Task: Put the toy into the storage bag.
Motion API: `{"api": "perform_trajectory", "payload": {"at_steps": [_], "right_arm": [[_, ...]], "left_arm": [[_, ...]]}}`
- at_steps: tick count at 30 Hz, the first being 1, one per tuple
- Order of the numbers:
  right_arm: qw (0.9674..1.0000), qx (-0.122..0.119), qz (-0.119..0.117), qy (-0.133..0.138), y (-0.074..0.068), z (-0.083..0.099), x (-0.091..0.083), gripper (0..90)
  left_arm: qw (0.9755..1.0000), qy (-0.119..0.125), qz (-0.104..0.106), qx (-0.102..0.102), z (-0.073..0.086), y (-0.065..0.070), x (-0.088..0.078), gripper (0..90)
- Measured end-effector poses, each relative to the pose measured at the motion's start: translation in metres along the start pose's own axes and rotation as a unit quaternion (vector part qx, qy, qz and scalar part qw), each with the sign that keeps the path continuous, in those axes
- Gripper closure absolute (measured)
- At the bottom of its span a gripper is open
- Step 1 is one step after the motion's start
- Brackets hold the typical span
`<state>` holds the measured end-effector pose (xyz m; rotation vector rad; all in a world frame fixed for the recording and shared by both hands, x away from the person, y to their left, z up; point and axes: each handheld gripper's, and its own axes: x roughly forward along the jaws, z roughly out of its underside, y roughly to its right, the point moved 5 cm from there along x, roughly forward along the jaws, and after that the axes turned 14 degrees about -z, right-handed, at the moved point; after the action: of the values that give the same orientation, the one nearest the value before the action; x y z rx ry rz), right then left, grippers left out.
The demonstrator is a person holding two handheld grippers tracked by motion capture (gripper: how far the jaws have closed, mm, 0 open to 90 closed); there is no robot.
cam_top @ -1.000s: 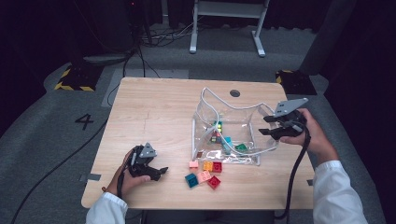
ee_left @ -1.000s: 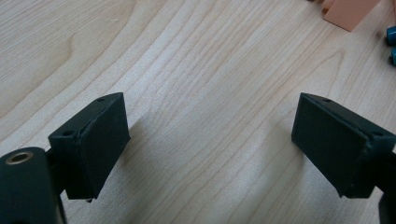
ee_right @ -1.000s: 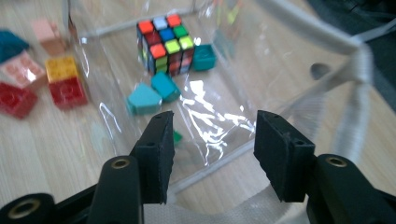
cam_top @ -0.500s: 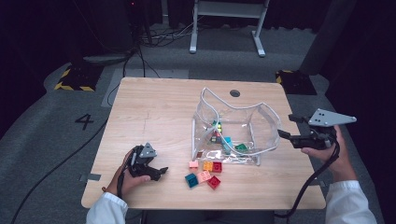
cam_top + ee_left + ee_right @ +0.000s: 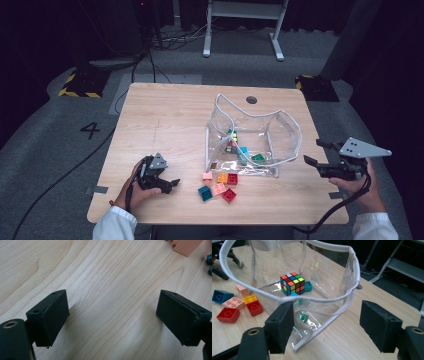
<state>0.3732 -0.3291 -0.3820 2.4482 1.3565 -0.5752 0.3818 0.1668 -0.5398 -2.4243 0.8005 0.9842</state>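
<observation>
Right hand-held gripper (image 5: pixel 314 152): spread, has just been opening, nothing between the jaws.
Bag (image 5: pixel 280 135): just ahead, apart.
Left hand-held gripper (image 5: pixel 172 185): spread, on the surface (image 5: pixel 170 120).

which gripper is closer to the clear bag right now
Right. The right gripper sits just off the clear bag's right side, jaws open. The left gripper rests farther off, beyond the loose blocks.

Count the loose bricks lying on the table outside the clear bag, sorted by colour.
red bricks: 2
pink bricks: 2
yellow brick: 1
blue brick: 1
Total outside the bag: 6
</observation>
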Motion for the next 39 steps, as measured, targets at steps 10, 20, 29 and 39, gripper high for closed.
{"api": "perform_trajectory", "payload": {"at_steps": [10,20,29,39], "right_arm": [[0.9992,0.025,-0.025,-0.020,-0.019,0.041,0.015,27.3],[0.9947,0.028,-0.079,-0.060,-0.048,0.070,0.053,28.7],[0.9874,0.025,-0.129,-0.087,-0.073,0.080,0.092,30.0],[0.9762,-0.004,-0.193,-0.099,-0.116,0.070,0.145,33.6]], "left_arm": [[1.0000,0.000,0.000,0.000,0.000,0.000,0.000,11.3],[1.0000,0.000,0.000,0.000,0.000,0.000,0.000,11.2],[1.0000,0.000,0.000,0.000,0.000,0.000,0.000,11.2],[1.0000,0.000,0.000,0.000,0.000,0.000,0.000,11.3]]}}
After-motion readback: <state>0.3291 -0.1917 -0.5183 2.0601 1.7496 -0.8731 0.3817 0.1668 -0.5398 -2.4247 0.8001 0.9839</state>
